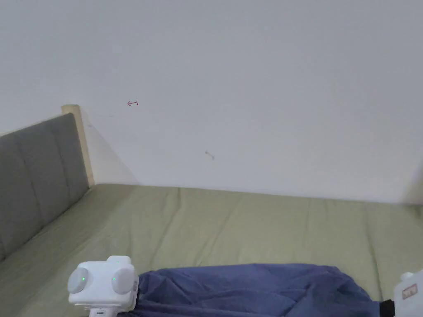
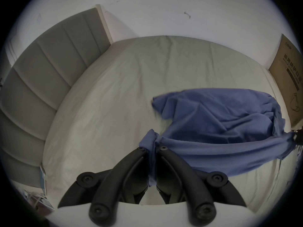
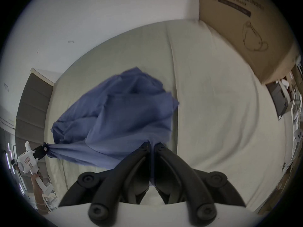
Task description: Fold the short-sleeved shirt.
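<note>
Nearest, the left gripper (image 2: pixel 152 148) and right gripper (image 3: pixel 152 144) each have their jaws clenched on an edge of the blue shirt (image 2: pixel 221 116), stretched taut between them above the bed (image 2: pixel 114 99). Beyond the billowing fabric (its far edge blurred) lies open sheet, bounded by the grey headboard (image 1: pixel 37 177), the white wall (image 1: pixel 248 82) and a cardboard box (image 3: pixel 246 25).

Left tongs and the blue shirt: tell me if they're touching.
Touching. In the left gripper view, the left tongs are shut on a bunched edge of the blue shirt, with cloth pinched between both jaws.
</note>
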`<state>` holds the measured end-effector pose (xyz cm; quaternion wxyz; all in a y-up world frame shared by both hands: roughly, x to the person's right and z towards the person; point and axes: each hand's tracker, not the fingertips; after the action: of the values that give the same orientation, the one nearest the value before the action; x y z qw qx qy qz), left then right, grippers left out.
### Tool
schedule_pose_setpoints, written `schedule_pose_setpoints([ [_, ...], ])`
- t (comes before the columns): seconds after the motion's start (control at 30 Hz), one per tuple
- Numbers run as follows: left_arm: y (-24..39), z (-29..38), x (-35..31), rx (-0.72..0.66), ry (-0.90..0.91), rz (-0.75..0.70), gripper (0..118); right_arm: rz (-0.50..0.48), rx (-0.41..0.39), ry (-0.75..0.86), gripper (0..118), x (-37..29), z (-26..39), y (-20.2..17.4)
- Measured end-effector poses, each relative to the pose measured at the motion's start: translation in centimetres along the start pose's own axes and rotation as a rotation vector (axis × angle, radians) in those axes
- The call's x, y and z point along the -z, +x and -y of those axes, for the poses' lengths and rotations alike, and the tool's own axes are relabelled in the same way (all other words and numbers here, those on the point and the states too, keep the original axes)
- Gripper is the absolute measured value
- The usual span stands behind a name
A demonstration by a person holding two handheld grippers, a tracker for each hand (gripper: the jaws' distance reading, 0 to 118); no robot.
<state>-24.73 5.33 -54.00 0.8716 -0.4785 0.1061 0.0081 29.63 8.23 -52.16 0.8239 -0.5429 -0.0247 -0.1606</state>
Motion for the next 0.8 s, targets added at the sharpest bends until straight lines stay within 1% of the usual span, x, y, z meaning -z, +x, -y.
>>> schedule_pose_setpoints([
  [0.07,-0.9,1.7,-1.5,0.001,0.022,0.011,7,-0.021,-0.03,0.021,4,-1.5,2.2,0.4],
  [0.13,-1.6,3.7,-3.5,0.035,0.051,0.015,7,-0.033,-0.081,0.029,4,-3.6,4.9,0.5],
  [0.27,-3.7,10.1,-9.6,0.057,0.09,0.049,7,-0.077,-0.082,0.066,4,-8.3,12.5,1.8],
  [0.3,-4.5,11.9,-10.9,0.052,0.104,0.049,7,-0.062,-0.096,0.052,4,-9.3,14.7,1.9],
  [0.37,-5.8,15.3,-13.4,0.071,0.094,0.054,7,-0.051,-0.162,0.059,4,-11.2,19.3,2.4],
  [0.4,-6.4,16.9,-14.4,0.086,0.105,0.049,7,-0.031,-0.168,0.055,4,-12.0,21.4,2.6],
  [0.47,-7.5,20.4,-16.2,0.158,0.091,0.005,7,-0.059,-0.181,0.038,4,-13.6,26.2,3.3],
  [0.53,-8.5,23.7,-17.7,0.18,0.097,-0.018,7,-0.057,-0.15,0.028,4,-14.4,30.5,3.8],
  [0.57,-9.0,25.3,-18.4,0.186,0.09,-0.021,7,-0.068,-0.152,0.015,4,-14.5,32.7,4.0],
  [0.67,-10.3,29.2,-19.4,0.187,0.063,-0.012,7,-0.029,-0.167,-0.029,4,-14.2,38.1,4.3],
  [0.8,-11.6,33.1,-19.8,0.14,0.041,0.007,7,-0.028,-0.11,-0.06,4,-13.5,41.5,5.6],
])
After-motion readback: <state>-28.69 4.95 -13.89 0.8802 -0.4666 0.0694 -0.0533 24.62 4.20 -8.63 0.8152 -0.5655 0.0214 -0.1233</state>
